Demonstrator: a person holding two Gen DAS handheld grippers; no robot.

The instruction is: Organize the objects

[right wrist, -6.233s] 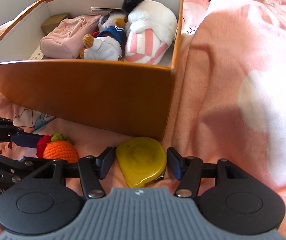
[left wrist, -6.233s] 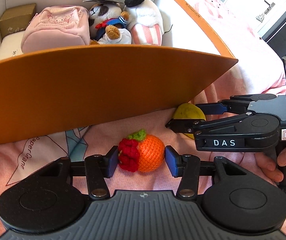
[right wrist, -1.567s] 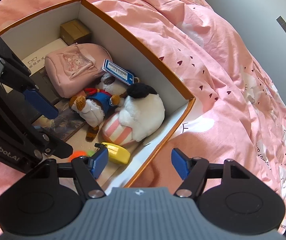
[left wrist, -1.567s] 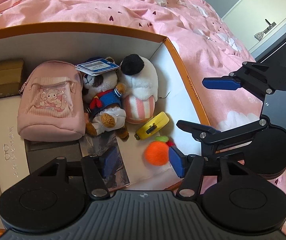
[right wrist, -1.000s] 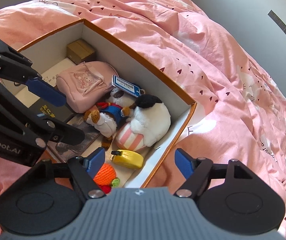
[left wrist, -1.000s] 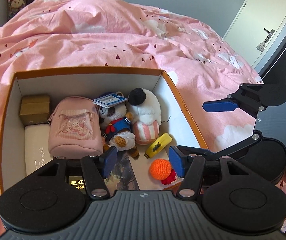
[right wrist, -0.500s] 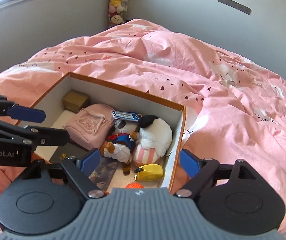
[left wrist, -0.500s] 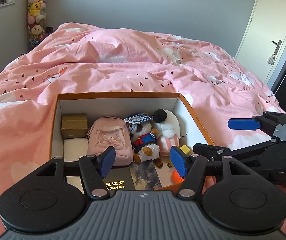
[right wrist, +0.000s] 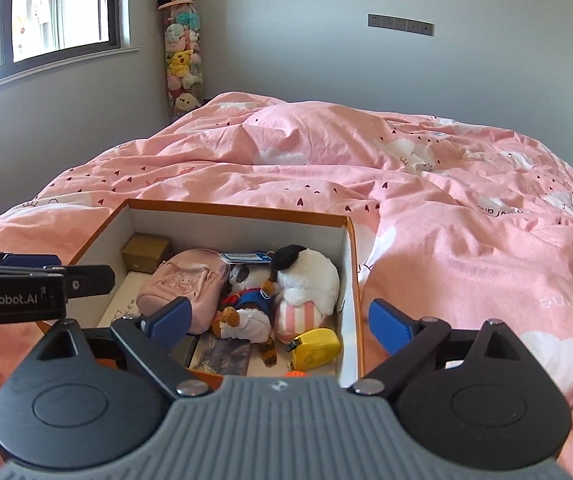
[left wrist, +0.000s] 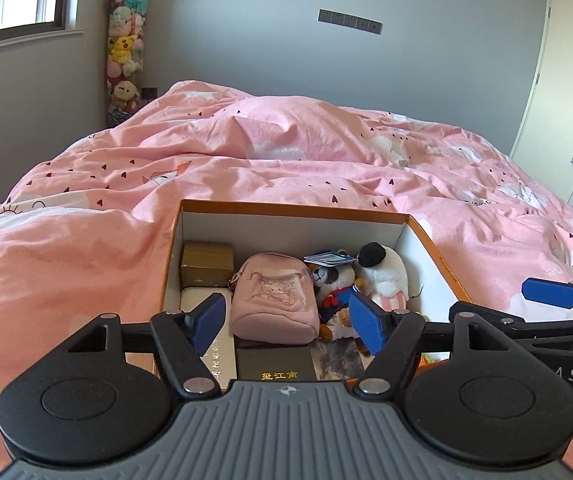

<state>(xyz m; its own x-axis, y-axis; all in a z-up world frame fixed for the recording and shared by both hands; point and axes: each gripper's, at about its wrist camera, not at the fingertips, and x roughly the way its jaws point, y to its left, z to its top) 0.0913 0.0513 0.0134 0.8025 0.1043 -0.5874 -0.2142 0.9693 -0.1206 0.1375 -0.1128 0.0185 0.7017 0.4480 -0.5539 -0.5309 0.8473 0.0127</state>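
Left wrist view looks over the left tongs, whose blue pads stand wide apart and are opening, with nothing between them. Beyond them an orange box with white inner walls sits on a bed covered by a pink duvet. Inside the box, a gold carton stands in the far left corner, a white case lies near it, and a pink pouch sits upright just right of both. A plush dog in a blue outfit lies beside the pouch, touching a white plush with a black tuft and pink-striped base at the right wall. A dark book with gold lettering lies flat at the near edge. The right tongs show at the right edge, jaws parted. From the right wrist view, the right tongs are also spread wide and opening, holding nothing. A yellow tape measure rests on the box floor near the right wall, just near of the striped plush, and a sliver of the orange crochet fruit shows at the near edge beside it. The left tongs reach in from the left edge. A tall tube of soft toys stands in the far corner by a window.
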